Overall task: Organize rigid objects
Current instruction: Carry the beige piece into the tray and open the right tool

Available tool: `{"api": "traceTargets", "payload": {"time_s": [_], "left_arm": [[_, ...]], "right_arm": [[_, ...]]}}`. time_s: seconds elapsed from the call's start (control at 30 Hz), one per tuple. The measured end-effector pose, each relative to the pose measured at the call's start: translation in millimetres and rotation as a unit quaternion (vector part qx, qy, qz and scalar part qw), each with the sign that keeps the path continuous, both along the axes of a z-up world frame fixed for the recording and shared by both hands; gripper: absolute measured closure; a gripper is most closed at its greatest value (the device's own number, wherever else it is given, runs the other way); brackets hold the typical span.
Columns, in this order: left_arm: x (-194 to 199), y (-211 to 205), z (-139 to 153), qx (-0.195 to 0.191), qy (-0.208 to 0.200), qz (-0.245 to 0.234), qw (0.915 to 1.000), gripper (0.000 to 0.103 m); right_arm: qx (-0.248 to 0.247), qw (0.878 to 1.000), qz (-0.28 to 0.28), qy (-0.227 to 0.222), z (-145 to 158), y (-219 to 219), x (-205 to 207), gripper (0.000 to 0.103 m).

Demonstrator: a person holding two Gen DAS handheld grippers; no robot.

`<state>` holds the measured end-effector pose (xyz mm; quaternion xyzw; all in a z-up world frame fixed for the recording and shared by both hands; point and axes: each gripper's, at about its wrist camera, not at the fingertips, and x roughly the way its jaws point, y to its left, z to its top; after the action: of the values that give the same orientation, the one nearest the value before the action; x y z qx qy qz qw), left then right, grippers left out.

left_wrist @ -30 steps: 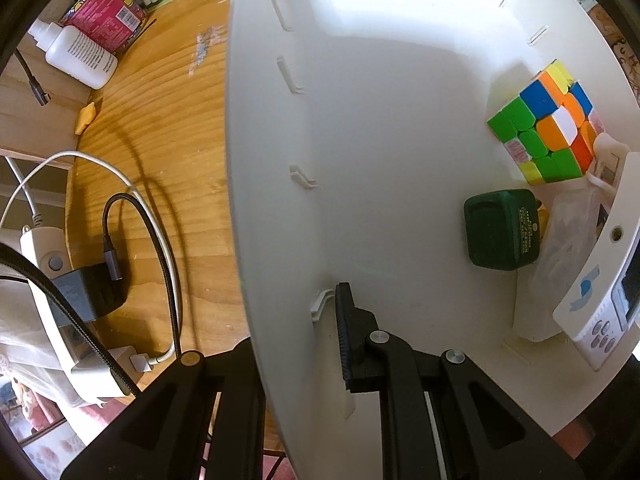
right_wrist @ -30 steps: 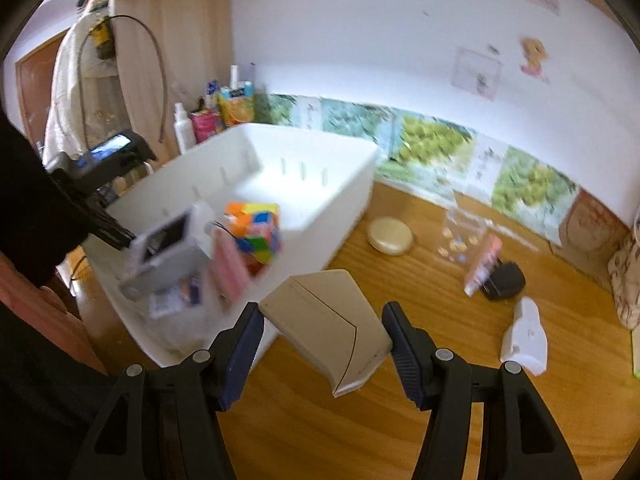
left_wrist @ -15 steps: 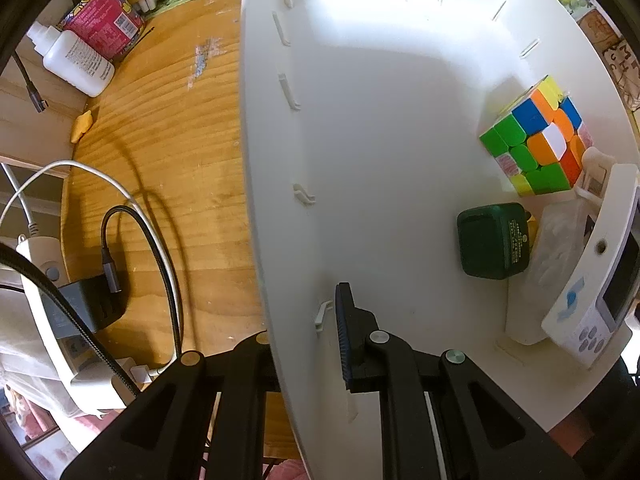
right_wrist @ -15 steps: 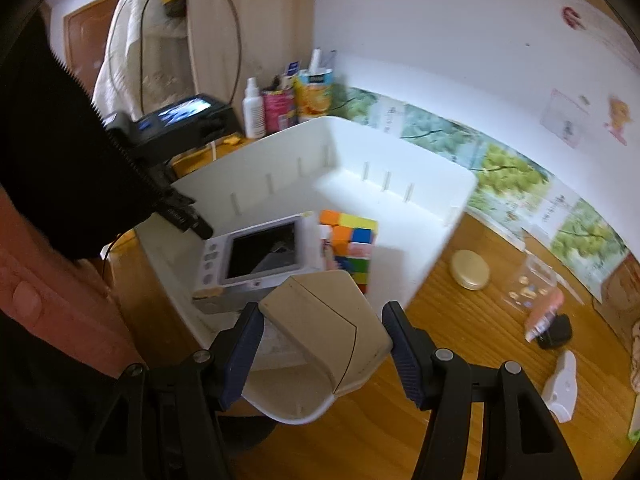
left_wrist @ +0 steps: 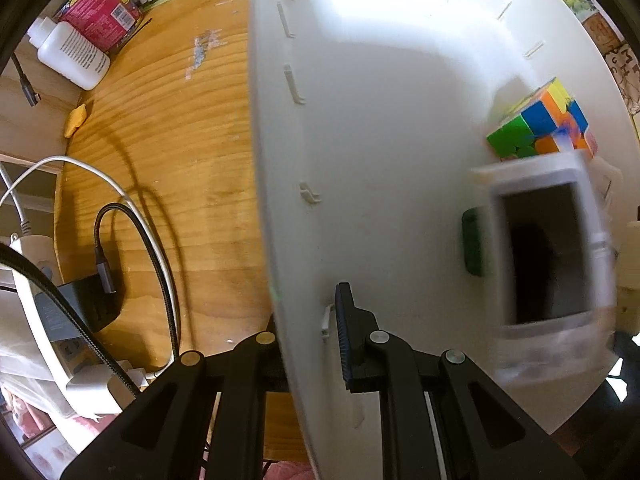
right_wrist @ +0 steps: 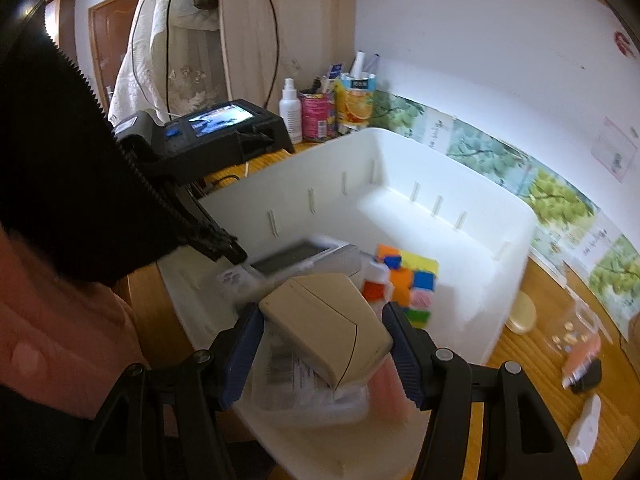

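Note:
My left gripper (left_wrist: 308, 344) is shut on the near wall of a white plastic bin (left_wrist: 360, 120), which also shows in the right wrist view (right_wrist: 448, 184). My right gripper (right_wrist: 324, 344) is shut on a beige box-shaped object (right_wrist: 328, 328) held over the bin's near end. Inside the bin lie a colourful puzzle cube (left_wrist: 540, 124) (right_wrist: 412, 280), a dark green case (left_wrist: 472, 240) and a white handheld device with a dark screen (left_wrist: 548, 248) (right_wrist: 296, 260), blurred. A clear plastic packet (right_wrist: 304, 392) lies below the beige object.
Wooden desk (left_wrist: 160, 140) with cables (left_wrist: 156, 248), a power strip (left_wrist: 32, 308), a white bottle (left_wrist: 72, 56) and a pink can (left_wrist: 100, 12) left of the bin. In the right wrist view, a round gold tin (right_wrist: 520, 312), small items (right_wrist: 580, 360) and a white object (right_wrist: 584, 428) lie right of the bin.
My right gripper has carried the beige object leftward over the bin's near end. The white handheld device has tipped from on edge to screen-up. The left gripper keeps its hold on the bin wall.

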<state>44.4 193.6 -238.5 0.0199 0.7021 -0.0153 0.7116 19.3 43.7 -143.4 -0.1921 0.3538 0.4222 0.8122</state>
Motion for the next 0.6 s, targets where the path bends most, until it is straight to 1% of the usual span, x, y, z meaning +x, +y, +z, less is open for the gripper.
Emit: {"api": "traceTargets", "payload": {"time_s": [0.17, 0.27, 0.33, 0.47, 0.5, 0.6], "left_arm": [[0, 8, 1, -0.008, -0.001, 0.008, 0.9999, 0.085], [1, 12, 1, -0.013, 0.000, 0.011, 0.9999, 0.085], [0, 14, 0, -0.013, 0.000, 0.011, 0.9999, 0.085], [0, 16, 0, -0.013, -0.001, 0.013, 0.9998, 0.086], [0, 17, 0, -0.016, -0.002, 0.016, 0.9998, 0.088], [-2, 21, 0, -0.029, -0.005, 0.026, 0.9992, 0.090]], "right_arm": [[-0.001, 1.000, 0.014, 0.005, -4, 19, 6, 0.041], [0.003, 1.000, 0.022, 0.009, -6, 26, 6, 0.040], [0.007, 1.000, 0.024, 0.007, -6, 28, 6, 0.035], [0.013, 1.000, 0.014, 0.007, -4, 26, 7, 0.029], [0.014, 1.000, 0.011, 0.007, -3, 25, 8, 0.027], [0.026, 1.000, -0.006, 0.008, 0, 20, 10, 0.023]]}}
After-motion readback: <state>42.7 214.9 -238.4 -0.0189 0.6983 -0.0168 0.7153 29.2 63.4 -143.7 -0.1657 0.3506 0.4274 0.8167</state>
